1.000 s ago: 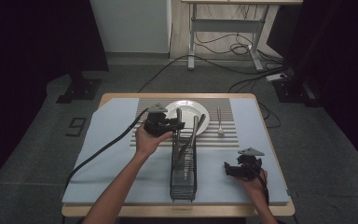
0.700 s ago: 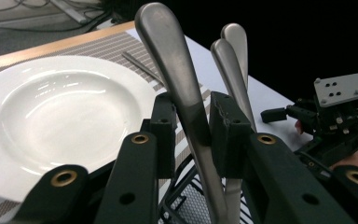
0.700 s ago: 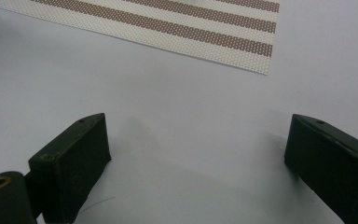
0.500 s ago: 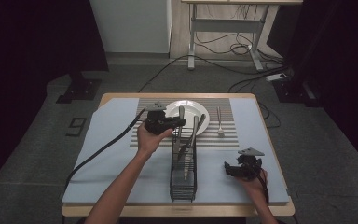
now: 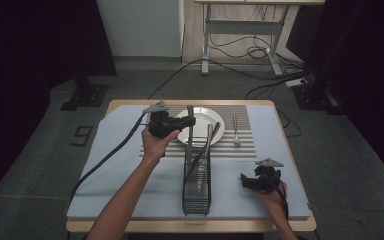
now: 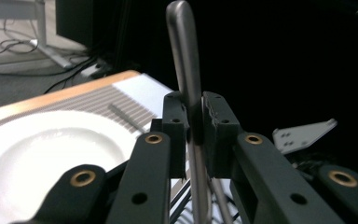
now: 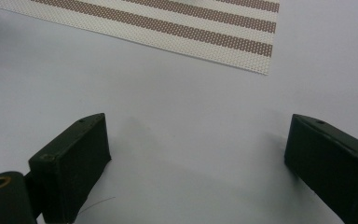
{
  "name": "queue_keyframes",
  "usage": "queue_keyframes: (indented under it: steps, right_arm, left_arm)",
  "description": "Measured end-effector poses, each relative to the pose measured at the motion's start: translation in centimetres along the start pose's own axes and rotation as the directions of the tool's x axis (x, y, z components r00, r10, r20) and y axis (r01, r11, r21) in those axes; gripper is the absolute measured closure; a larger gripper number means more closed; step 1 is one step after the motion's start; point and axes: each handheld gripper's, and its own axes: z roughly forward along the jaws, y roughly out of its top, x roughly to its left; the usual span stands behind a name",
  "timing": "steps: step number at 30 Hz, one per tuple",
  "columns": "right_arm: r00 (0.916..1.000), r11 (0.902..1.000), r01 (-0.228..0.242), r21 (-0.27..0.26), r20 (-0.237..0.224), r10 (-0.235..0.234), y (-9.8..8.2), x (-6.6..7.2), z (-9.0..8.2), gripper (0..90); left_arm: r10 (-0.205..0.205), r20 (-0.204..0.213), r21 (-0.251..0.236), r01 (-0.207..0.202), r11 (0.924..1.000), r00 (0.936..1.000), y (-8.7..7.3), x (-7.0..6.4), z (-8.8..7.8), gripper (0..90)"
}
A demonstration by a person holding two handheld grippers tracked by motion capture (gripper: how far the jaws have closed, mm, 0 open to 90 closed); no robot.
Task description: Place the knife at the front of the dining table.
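left gripper (image 6: 193, 126) clamped on a metal utensil handle (image 6: 182, 51) — jaws have just been closing, and now pinch the thin steel shaft between the pads, rounded end poking up above the jaw tips. compared with a second ago: jaws narrower, grip now made, and the handle in the high view (image 5: 190, 120) standing a touch higher out of the wire rack (image 5: 197, 175). means the grasp step looks done and the lift out of the rack seems under way; lower end still down among the rack wires, so not free yet.

just beyond the jaw tips and to their left in the left gripper view: white plate (image 6: 42, 149), bare, sitting on the striped placemat (image 6: 98, 100). likely the place for the utensil, or the mat beside it — a judgement only. farther across the mat, past the plate: a fork (image 5: 235, 131) lying flat, well apart from the grip. another dark utensil (image 5: 208, 142) leaning in the rack right beside the held one; could snag or tip on the way up.

right gripper (image 5: 258, 181) resting low on the blue-grey table cover (image 7: 177, 140), jaws spread wide, nothing between them, well apart from the rack — same spot as before.
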Motion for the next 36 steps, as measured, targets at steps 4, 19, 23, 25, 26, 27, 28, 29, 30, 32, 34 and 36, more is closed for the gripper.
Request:
queue_keyframes:
  steps: [4, 19, 23, 25, 26, 27, 28, 29, 30, 32, 34, 36]
  right_arm:
    - [1.0, 1.0, 0.001, 0.0, 0.0, -0.001, 0.0, 0.0, 0.0, 6.5]
    - [1.0, 1.0, 0.002, 0.004, -0.001, -0.002, 0.0, 0.0, 0.0, 6.4]
    - [1.0, 1.0, 0.001, 0.005, -0.001, -0.001, 0.0, 0.0, 0.0, 6.4]
    - [1.0, 1.0, 0.001, 0.005, -0.001, -0.001, 0.0, 0.0, 0.0, 6.4]
    - [1.0, 1.0, 0.001, 0.005, -0.001, -0.001, 0.0, 0.0, 0.0, 6.4]
    - [1.0, 1.0, 0.001, 0.005, -0.001, -0.001, 0.0, 0.0, 0.0, 6.4]
    - [1.0, 1.0, 0.001, 0.005, -0.001, -0.001, 0.0, 0.0, 0.0, 6.4]
    - [1.0, 1.0, 0.002, 0.005, -0.001, -0.002, 0.0, 0.0, 0.0, 6.4]
    - [1.0, 1.0, 0.001, 0.005, -0.001, -0.001, 0.0, 0.0, 0.0, 6.4]
    - [1.0, 1.0, 0.001, 0.005, -0.001, -0.001, 0.0, 0.0, 0.0, 6.4]
    - [1.0, 1.0, 0.0, 0.005, -0.001, 0.0, 0.0, 0.0, 0.0, 6.4]
    - [1.0, 1.0, 0.002, 0.003, 0.0, -0.002, 0.0, 0.0, 0.0, 6.4]
  left_arm:
    - [0.01, -0.002, -0.044, -0.01, 0.999, 0.9999, 0.7, -0.4, -1.0, 82.8]
    - [0.083, -0.056, -0.176, -0.092, 0.9801, 0.9949, 4.6, -1.7, -6.8, 84.1]
    - [0.089, -0.065, -0.196, -0.1, 0.9754, 0.9939, 5.3, -1.9, -8.2, 84.1]
    - [0.095, -0.084, -0.195, -0.11, 0.9747, 0.992, 5.4, -1.9, -8.8, 84.1]
    - [0.101, -0.096, -0.191, -0.118, 0.9744, 0.9903, 5.4, -1.8, -9.0, 84.1]
    - [0.107, -0.108, -0.186, -0.125, 0.9745, 0.9884, 5.3, -1.8, -9.2, 84.1]
    - [0.108, -0.115, -0.183, -0.127, 0.9749, 0.9875, 5.3, -1.7, -9.3, 84.1]
    - [0.107, -0.123, -0.176, -0.128, 0.9761, 0.9866, 5.1, -1.6, -9.4, 84.1]
    - [0.112, -0.138, -0.168, -0.135, 0.9766, 0.9841, 5.0, -1.5, -9.5, 84.1]
    - [0.108, -0.148, -0.162, -0.132, 0.9779, 0.983, 4.7, -1.2, -9.5, 84.1]
    - [0.095, -0.158, -0.157, -0.12, 0.9803, 0.9828, 4.2, -0.8, -9.6, 84.1]
    - [0.091, -0.181, -0.145, -0.118, 0.9823, 0.9792, 3.8, -0.3, -9.6, 84.1]
